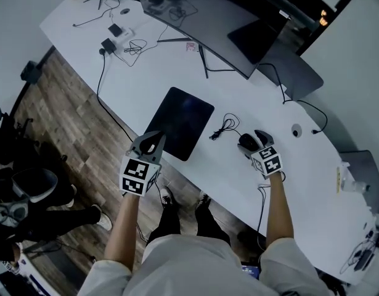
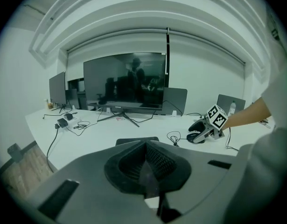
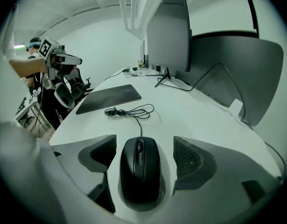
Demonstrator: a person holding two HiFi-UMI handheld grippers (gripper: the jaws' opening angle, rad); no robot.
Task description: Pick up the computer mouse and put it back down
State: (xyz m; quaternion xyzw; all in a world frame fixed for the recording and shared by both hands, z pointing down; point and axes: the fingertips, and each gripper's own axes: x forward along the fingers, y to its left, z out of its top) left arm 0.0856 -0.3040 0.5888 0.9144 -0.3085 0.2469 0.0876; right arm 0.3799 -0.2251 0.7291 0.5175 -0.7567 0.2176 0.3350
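Wired mouse [image 3: 139, 169] flat on white desk [image 3: 180, 111], right of mousepad [image 1: 180, 122], between our right gripper [image 3: 143, 149] jaws, which are wide apart, pads clear. Left gripper [image 2: 145, 164] jaws together, empty. We judge pre-grasp: clamp, lift, set-down left.

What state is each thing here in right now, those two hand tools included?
Right tool, open.
Left tool, shut, empty.
Mouse, flat on the desk between the right tool's jaws, ungripped.
Mouse cable, partly coiled on the desk.
Mouse pad, flat on the desk.
Monitor, screen dark.
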